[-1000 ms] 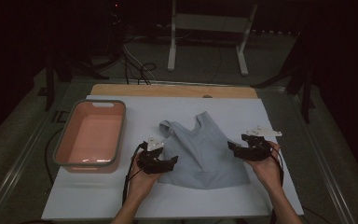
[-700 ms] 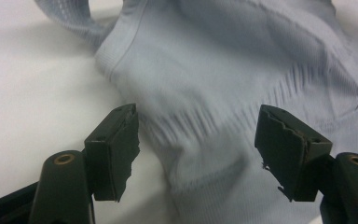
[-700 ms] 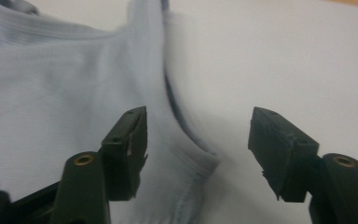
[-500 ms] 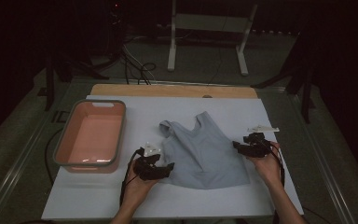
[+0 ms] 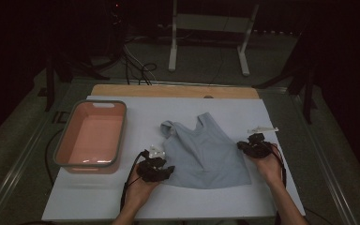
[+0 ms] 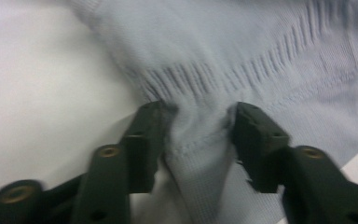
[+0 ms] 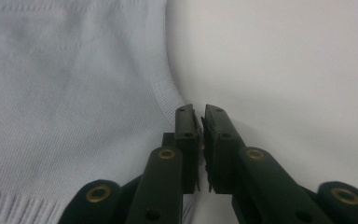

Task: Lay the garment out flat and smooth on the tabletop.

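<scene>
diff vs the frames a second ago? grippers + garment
Both jaw pairs have just been closing. The left hand-held gripper now bunches a fold of the light blue knit top at its hem, jaws part-closed around it. The right hand-held gripper moved down to the top's side edge and is shut on it. The top itself, the pink tub and the white mat are unchanged.

The table (image 5: 122, 206) is seen from above its near edge, facing forward and down; each gripper view is set close along its own jaws; the pale blue garment (image 5: 206, 150) (image 6: 242, 42) (image 7: 65, 93) is shared by all three.
</scene>
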Tool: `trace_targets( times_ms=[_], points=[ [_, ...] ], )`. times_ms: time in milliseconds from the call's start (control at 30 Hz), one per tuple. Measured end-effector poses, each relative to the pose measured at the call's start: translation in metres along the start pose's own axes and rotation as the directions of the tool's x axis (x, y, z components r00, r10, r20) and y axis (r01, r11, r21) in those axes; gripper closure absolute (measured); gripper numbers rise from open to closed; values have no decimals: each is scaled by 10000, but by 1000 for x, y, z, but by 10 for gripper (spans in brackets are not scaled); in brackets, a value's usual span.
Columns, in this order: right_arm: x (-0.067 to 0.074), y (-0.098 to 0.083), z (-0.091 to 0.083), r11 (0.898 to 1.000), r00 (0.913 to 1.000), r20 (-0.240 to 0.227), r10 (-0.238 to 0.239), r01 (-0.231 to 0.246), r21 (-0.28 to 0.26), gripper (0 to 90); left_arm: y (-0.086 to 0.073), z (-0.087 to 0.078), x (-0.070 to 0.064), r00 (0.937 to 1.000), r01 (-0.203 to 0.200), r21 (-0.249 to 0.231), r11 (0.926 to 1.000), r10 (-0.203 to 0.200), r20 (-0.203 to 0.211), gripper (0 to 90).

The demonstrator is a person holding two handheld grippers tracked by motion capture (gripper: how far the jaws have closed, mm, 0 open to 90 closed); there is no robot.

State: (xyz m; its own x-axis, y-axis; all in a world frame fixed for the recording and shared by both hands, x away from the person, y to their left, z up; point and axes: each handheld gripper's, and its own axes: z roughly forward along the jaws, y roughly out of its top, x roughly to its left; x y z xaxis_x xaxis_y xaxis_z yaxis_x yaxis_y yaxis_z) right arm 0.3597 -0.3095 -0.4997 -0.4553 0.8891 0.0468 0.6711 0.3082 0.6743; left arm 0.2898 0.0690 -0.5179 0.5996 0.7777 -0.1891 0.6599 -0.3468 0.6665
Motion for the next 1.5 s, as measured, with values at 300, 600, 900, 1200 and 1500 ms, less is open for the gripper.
trace_targets(
  times_ms=[300, 600, 900, 1200, 1500],
  points=[
    [-7, 0, -1, 9986, 9978, 512, 416, -400, -335, 860, 7, -8, -2, 9996, 87, -708, 9975, -67, 282, 851],
    [-7, 0, 3, 9988, 9912, 1261, 408, -368, -336, 870, 7, -16, 9, 9974, 714, -950, 9929, -723, -62, 858],
    [-3, -3, 2, 9999, 9919, 1269, 100, -96, -33, 868, 2, -19, 4, 9986, 501, -521, 9974, -492, 190, 856],
    [4, -16, -5, 9996, 9949, 989, 200, -216, 154, 645, -3, -23, 0, 9989, 415, -388, 9984, -406, 233, 854],
    [14, -32, -19, 9978, 9992, 219, 345, -357, 555, 536, -6, -27, -2, 9989, 335, -342, 9989, -323, 335, 853]
  ],
)
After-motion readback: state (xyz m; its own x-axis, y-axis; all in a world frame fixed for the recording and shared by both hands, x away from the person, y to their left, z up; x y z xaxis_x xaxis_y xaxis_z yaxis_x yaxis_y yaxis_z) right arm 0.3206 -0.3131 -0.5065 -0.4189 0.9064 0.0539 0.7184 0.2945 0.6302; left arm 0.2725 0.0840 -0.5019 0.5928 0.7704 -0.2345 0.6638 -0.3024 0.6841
